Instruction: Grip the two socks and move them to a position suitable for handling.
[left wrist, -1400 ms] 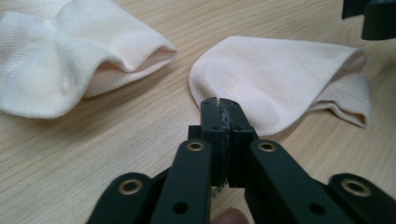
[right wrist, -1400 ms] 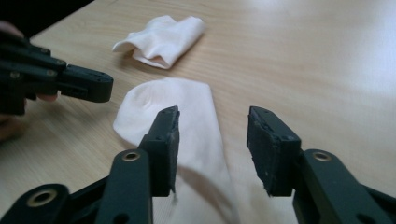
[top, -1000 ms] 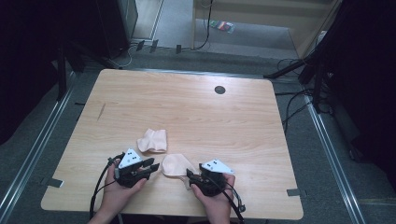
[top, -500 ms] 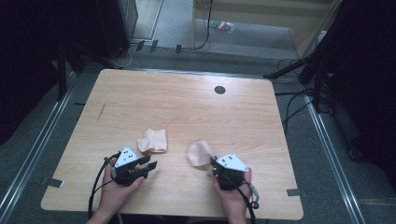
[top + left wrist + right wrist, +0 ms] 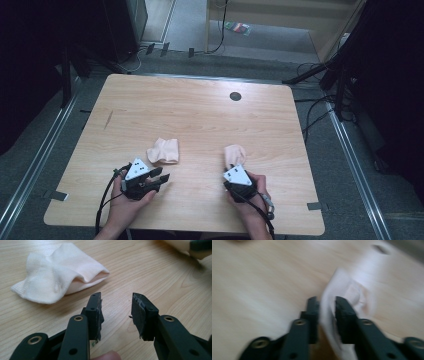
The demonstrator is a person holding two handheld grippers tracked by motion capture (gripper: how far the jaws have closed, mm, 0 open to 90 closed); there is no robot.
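The right sock [image 5: 347, 297] lies on the table [image 5: 200, 110] near the front edge, and its soft folded edge stands between the jaws of the right tool [image 5: 326, 302]. These jaws have just been opening, so whether they still pinch the cloth I cannot tell because of blur. For a good grip, I think it should close on one layer of the edge and lift slowly. The left sock [image 5: 57, 280] is knitted, pale and crumpled, just before the left tool [image 5: 116, 308], whose jaws stand half apart, empty. The wood is smooth.
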